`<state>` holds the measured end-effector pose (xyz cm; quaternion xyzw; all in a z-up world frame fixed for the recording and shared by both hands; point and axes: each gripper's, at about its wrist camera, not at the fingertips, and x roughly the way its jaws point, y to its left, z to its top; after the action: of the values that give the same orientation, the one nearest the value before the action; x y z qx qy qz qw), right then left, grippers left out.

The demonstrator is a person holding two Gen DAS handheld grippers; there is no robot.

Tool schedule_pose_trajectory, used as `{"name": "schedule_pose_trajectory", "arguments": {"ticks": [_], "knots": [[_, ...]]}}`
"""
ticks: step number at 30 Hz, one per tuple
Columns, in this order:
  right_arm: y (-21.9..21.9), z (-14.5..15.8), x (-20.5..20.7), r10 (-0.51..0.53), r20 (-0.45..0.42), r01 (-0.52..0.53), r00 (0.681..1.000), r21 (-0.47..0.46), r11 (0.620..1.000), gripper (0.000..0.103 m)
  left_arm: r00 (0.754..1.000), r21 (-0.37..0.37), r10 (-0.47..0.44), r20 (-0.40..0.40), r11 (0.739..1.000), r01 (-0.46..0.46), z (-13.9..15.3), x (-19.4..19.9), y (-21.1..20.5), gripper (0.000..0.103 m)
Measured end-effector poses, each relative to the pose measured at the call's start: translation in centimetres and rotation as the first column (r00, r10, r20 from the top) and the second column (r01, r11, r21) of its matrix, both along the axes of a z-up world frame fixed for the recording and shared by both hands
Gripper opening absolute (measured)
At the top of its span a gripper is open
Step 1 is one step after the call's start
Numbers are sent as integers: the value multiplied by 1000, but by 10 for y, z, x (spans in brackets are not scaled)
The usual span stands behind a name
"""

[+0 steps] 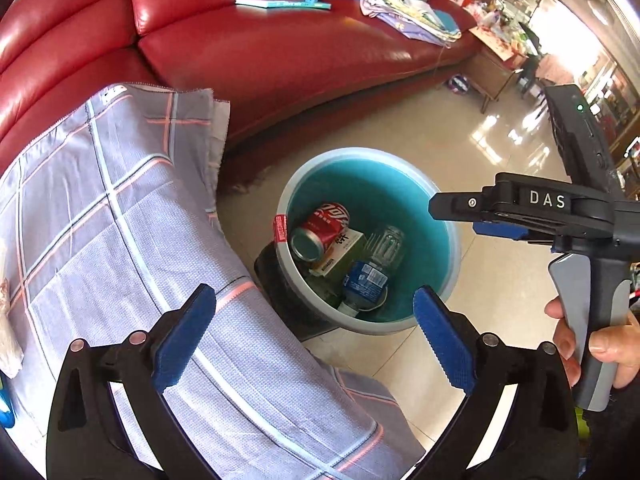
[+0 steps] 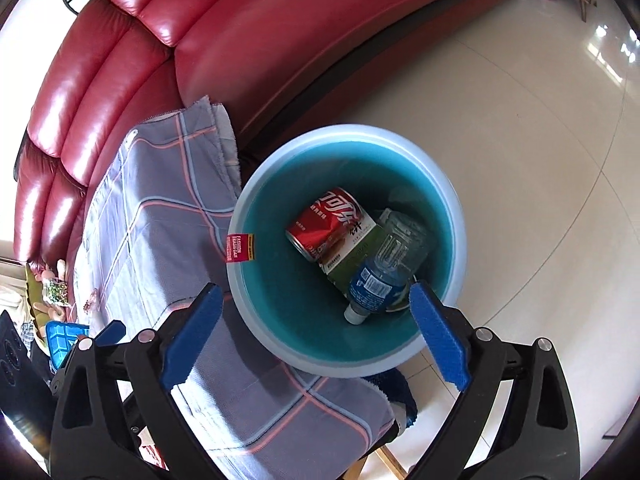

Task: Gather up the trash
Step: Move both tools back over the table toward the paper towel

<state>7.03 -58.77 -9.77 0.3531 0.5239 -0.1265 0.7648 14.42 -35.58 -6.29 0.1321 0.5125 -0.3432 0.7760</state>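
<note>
A pale blue trash bin [image 1: 448, 240] [image 2: 452, 208] with a teal inside stands on the floor beside the cloth-covered table. In it lie a red cola can [image 1: 320, 232] [image 2: 328, 224], a green and white carton [image 1: 344, 256] [image 2: 352, 256] and a clear plastic bottle with a blue label [image 1: 368, 276] [image 2: 376, 280]. My left gripper [image 1: 312, 340] is open and empty, above the table's edge and the bin. My right gripper [image 2: 316, 336] is open and empty, right over the bin; it also shows from the side in the left wrist view [image 1: 460, 216], over the bin's right rim.
A table under a grey checked cloth [image 1: 120, 240] [image 2: 160, 232] fills the left. A red leather sofa [image 1: 260, 48] [image 2: 240, 40] stands behind, with a book [image 1: 280, 2] and piled papers [image 1: 400, 0] on it. Beige tiled floor [image 1: 400, 128] [image 2: 520, 140] lies to the right.
</note>
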Motion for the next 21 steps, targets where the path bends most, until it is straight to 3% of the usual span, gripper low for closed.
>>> {"name": "schedule_pose_trajectory", "arguments": {"ticks": [11, 21], "knots": [[33, 22, -4, 27, -13, -28, 1000, -61, 998, 92, 999, -59, 34, -4, 998, -34, 15, -6, 38, 99], [101, 39, -1, 121, 1, -120, 993, -79, 990, 92, 993, -89, 117, 15, 989, -115, 35, -22, 114, 99]]}}
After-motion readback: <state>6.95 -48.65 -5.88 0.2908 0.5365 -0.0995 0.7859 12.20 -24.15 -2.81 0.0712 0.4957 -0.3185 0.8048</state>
